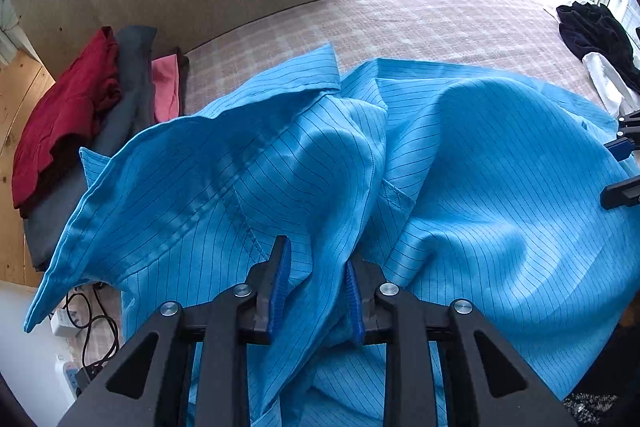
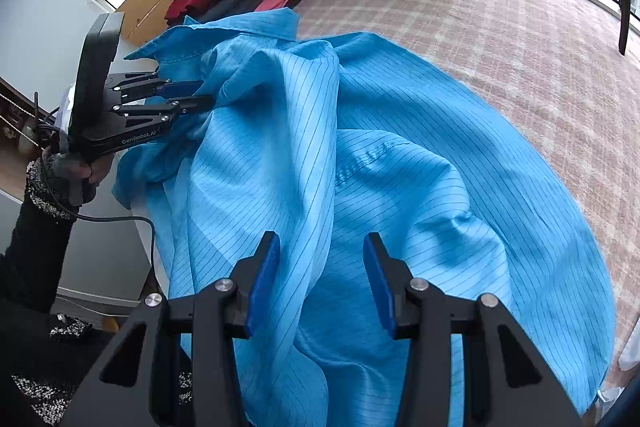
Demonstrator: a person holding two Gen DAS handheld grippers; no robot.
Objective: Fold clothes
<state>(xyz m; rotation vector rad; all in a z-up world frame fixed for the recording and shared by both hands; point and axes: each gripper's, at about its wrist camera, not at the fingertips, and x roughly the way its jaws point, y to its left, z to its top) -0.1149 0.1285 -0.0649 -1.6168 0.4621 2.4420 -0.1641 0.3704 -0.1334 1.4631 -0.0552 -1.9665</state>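
Far to the left of my left gripper (image 1: 316,279) lies a stack of folded clothes (image 1: 100,131), red, grey and pink, against the wooden board. The blue striped shirt (image 1: 460,167) lies bunched on the checked bed (image 1: 420,15) straight ahead of both grippers, its collar end off to the left and its hem trailing right, so the long axis runs across my view. My left gripper is pinched on a gathered ridge of cloth near the collar; the right wrist view shows its tips (image 2: 200,93) buried in the fold. My right gripper (image 2: 322,269) hovers with fingers spread apart, holding nothing, the shirt body directly beneath and ahead of it. I judge the right one is nearer the lower part, so it should take that end before I spread the shirt flat. Further right sits a dark pile (image 1: 596,31).
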